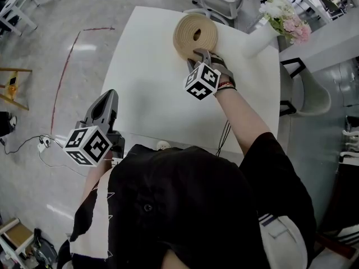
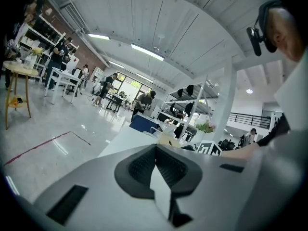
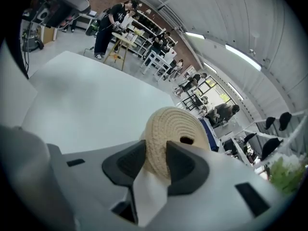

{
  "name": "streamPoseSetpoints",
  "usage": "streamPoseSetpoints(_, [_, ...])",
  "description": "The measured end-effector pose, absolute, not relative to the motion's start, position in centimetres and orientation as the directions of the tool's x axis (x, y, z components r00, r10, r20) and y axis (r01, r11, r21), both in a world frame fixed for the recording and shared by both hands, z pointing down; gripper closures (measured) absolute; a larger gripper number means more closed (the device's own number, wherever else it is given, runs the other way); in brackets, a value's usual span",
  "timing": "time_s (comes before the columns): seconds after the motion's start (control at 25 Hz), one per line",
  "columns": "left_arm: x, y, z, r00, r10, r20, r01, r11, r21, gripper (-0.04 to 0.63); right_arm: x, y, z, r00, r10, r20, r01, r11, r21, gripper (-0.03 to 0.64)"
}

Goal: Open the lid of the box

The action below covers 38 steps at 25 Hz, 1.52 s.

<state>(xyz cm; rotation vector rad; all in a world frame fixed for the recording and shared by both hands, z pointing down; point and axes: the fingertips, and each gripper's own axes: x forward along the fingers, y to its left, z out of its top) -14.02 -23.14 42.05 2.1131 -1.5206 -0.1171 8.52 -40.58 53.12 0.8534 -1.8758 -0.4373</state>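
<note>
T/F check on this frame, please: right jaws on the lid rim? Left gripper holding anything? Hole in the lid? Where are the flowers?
1. The right gripper has its jaws on the rim of the woven lid. True.
2. The left gripper holds the lid's other side. False: its jaws are together with nothing between them, and it is near the table's left edge, away from the lid.
3. The lid has a small hole in its face. True.
4. The flowers stand at the table's near left corner. False: they are at the far right corner, beyond the lid.
</note>
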Motion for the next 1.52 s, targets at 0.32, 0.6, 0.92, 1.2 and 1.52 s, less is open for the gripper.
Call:
streamPoseSetpoints(0.32, [-13.9, -23.5, 42.3, 0.369, -0.900, 0.233, -0.853, -0.228, 0.470, 0.588, 8.5, -40.7, 53.0, -0.244, -0.693, 0.678, -0.366, 0.713, 0.597, 0.500])
streamPoseSetpoints(0.6, [-14.0, -23.8, 42.4, 0.369, -0.900, 0.232, -0.851, -0.227, 0.474, 0.588, 8.5, -40.7, 52.2, -0.276, -0.662, 0.697, -0.438, 0.732, 0.522, 0.514])
streamPoseSetpoints(0.92, [-13.8, -24.2, 42.6, 0.374, -0.898, 0.231, -0.849, -0.231, 0.476, 0.588, 8.4, -40.7, 51.5, -0.311, -0.635, 0.707, -0.508, 0.740, 0.442, 0.517])
streamPoseSetpoints(1.2, [-13.6, -24.8, 42.2, 0.379, -0.898, 0.224, -0.849, -0.241, 0.470, 0.588, 8.5, -40.8, 50.9, -0.326, -0.646, 0.691, -0.527, 0.730, 0.434, 0.520])
streamPoseSetpoints(1.52, [-12.4, -25.9, 41.0, 0.401, -0.891, 0.213, -0.847, -0.272, 0.457, 0.588, 8.8, -40.7, 50.4, -0.347, -0.644, 0.682, -0.553, 0.727, 0.406, 0.522])
